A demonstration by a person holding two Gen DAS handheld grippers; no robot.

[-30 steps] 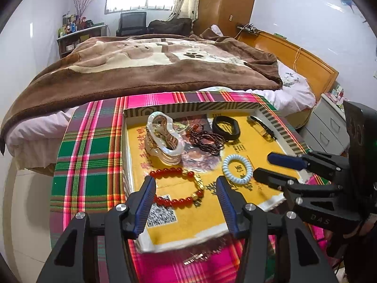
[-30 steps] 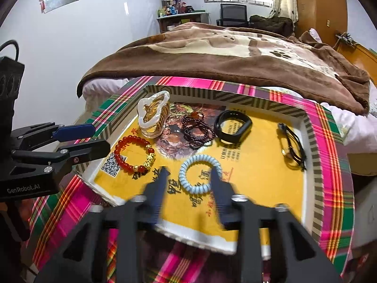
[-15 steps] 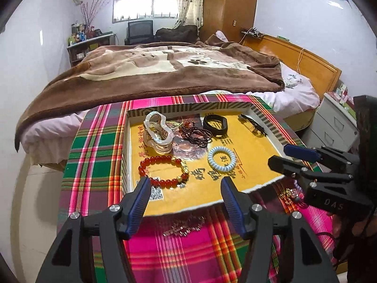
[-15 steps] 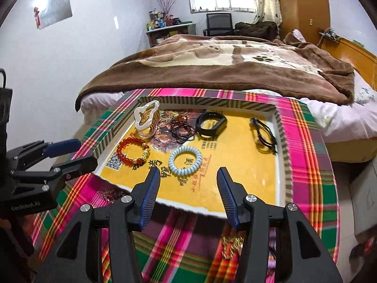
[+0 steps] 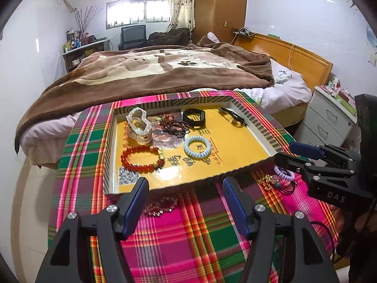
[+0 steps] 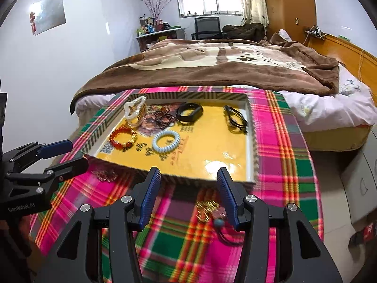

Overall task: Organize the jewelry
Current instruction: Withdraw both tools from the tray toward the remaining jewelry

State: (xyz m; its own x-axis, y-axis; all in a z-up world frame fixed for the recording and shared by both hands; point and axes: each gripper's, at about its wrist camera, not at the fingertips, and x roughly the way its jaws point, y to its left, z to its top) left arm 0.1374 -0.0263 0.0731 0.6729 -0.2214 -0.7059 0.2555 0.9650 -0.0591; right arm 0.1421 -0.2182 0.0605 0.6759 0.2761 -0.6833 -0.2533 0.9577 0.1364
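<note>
Both grippers hover empty over the plaid table — left gripper (image 5: 185, 188) and right gripper (image 6: 188, 181) with fingers spread wide. The tray (image 5: 256, 127) already holds several bracelets; loose pieces remain on the cloth. Next, probably the gold trinket (image 6: 207, 208) just beneath the right gripper — lower, close gently.

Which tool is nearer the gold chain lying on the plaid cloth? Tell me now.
Right. The right tool hangs directly over the gold chain, which lies between its open fingers. The left tool sits off to the chain's left, nearer the pinkish bead bracelet.
</note>
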